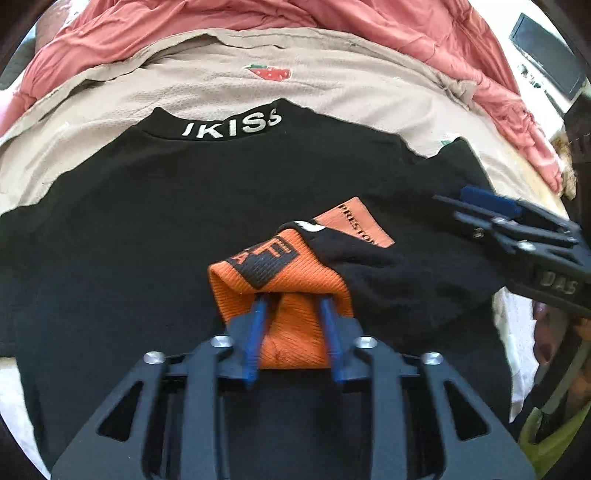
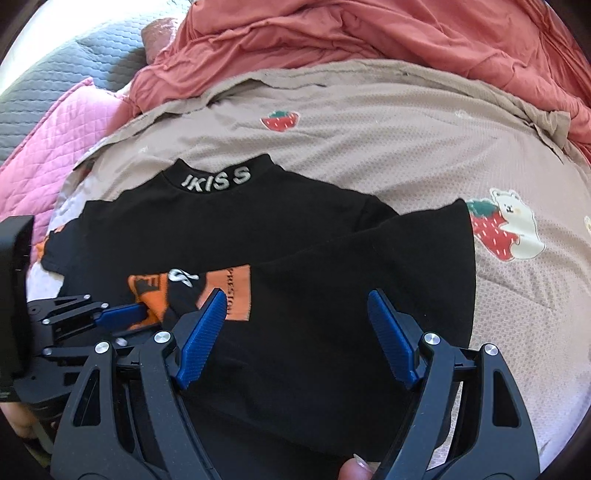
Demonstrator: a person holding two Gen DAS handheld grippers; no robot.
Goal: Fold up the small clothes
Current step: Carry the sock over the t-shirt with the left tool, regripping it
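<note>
A small black shirt (image 1: 147, 221) (image 2: 295, 229) with white letters on its collar lies flat on a beige strawberry blanket (image 1: 221, 85) (image 2: 406, 129). Its right sleeve is folded in across the body. My left gripper (image 1: 293, 301) (image 2: 125, 314) is shut on that sleeve's orange ribbed cuff (image 1: 288, 266), which bunches between the blue pads and drapes over their tips. Just past the cuff is an orange patch (image 1: 356, 221) (image 2: 236, 291) on the shirt. My right gripper (image 2: 295, 295) (image 1: 480, 199) hovers open over the shirt's lower right part, with nothing between its fingers.
A rumpled red duvet (image 1: 258, 14) (image 2: 369, 29) lies behind the blanket. A pink quilt (image 2: 55, 147) and a grey quilt (image 2: 74, 66) are at the far left. A dark screen (image 1: 546, 59) stands at the right. A person's fingertip (image 2: 356, 469) shows at the bottom edge.
</note>
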